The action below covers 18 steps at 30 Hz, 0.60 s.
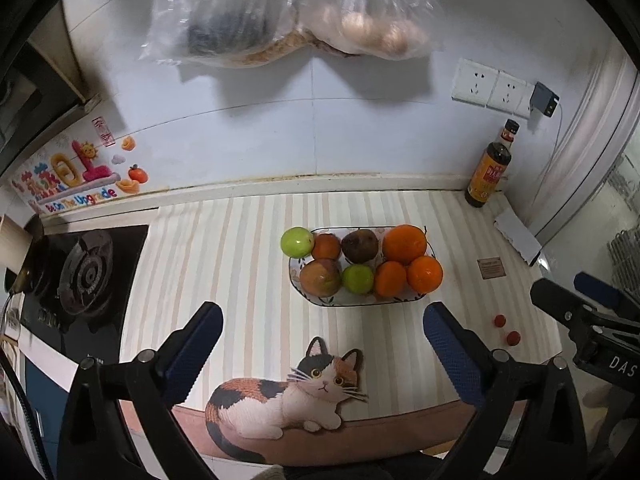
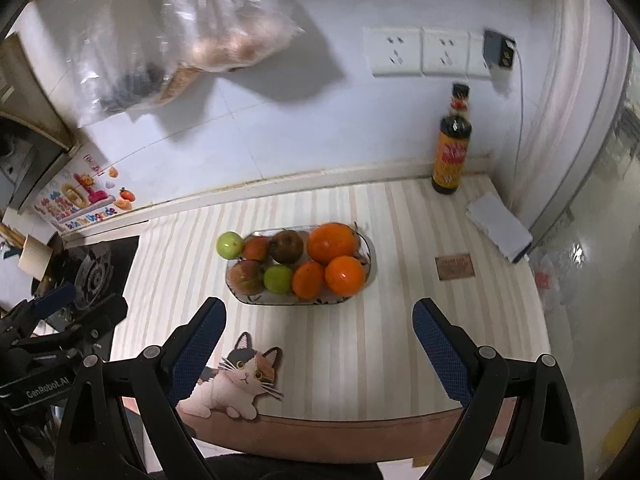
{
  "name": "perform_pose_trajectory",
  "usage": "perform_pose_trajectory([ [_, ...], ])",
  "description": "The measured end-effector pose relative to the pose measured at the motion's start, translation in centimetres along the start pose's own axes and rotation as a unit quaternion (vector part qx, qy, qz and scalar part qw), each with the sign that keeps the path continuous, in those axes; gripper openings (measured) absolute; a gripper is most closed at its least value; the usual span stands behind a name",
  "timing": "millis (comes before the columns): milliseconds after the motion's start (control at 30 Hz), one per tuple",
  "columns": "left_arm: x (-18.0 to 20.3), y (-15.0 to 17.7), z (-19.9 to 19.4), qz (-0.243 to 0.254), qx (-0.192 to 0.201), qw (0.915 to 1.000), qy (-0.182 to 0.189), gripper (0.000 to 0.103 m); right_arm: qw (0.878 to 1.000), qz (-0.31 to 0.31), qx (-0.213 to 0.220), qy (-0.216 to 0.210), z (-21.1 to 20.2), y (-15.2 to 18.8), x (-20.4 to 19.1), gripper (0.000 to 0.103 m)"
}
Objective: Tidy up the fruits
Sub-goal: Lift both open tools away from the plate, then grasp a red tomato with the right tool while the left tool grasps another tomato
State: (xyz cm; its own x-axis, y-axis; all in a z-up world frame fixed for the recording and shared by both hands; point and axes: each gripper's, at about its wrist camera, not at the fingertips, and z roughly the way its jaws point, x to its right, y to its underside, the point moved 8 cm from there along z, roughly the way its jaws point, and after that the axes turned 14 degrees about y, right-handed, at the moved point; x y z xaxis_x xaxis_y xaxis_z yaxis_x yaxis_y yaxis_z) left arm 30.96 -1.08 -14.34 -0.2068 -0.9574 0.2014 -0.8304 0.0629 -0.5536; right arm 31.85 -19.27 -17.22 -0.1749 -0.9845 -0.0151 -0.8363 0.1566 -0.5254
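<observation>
**Fruits heaped in oval dish, both hand-held grippers released**

Fruits [image 1: 362,266] piled in an oval patterned dish [image 1: 360,302] mid-table. Left hand-held gripper [image 1: 322,338] hovering over the near table edge, jaws spread wide, nothing between the blue pads. Right hand-held gripper [image 2: 319,334] likewise spread wide and empty, short of the dish. Just beyond the left pads, a cat-shaped mat [image 1: 288,396] draped over the table edge. In the dish: three oranges [image 1: 404,243] at the right, a green apple [image 1: 357,279] in the front row, a dark brownish fruit [image 1: 360,245] behind. Another green apple [image 1: 297,241] at the dish's back left rim; whether inside or outside, cannot tell. Two small red fruits [image 1: 506,330] lying apart on the striped table [image 1: 224,248], right of the dish. Sauce bottle [image 1: 489,172] upright in the far right corner; gas hob [image 1: 86,276] at left.
</observation>
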Motion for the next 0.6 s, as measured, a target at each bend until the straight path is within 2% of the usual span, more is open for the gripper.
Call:
perform_pose_trajectory([
  [167, 2.3, -0.5, 4.0, 0.012, -0.026, 0.9994, 0.02, 0.103, 0.996, 0.076, -0.046, 0.0, 4.4, 1.6, 6.2, 0.097],
  [367, 8.5, -0.5, 11.1, 0.082, -0.079, 0.9928, 0.036, 0.103, 0.982, 0.151, -0.084, 0.074, 10.6, 5.6, 15.9, 0.096],
  [400, 9.3, -0.5, 12.0, 0.091, -0.085, 0.9915, 0.038, 0.103, 0.98, 0.162, -0.093, 0.074, 11.9, 6.5, 17.1, 0.091],
  [433, 10.6, -0.3, 13.5, 0.107, -0.097, 0.9888, 0.037, 0.103, 0.976, 0.173, -0.103, 0.078, 13.5, 7.6, 18.4, 0.079],
  [533, 13.4, 0.2, 16.9, 0.137, -0.125, 0.9818, 0.04, 0.103, 0.971, 0.194, -0.122, 0.064, 16.6, 9.8, 20.0, 0.06],
  [600, 15.0, 0.8, 19.0, 0.153, -0.143, 0.977, 0.04, 0.103, 0.971, 0.19, -0.129, 0.066, 18.7, 11.0, 20.5, 0.056],
])
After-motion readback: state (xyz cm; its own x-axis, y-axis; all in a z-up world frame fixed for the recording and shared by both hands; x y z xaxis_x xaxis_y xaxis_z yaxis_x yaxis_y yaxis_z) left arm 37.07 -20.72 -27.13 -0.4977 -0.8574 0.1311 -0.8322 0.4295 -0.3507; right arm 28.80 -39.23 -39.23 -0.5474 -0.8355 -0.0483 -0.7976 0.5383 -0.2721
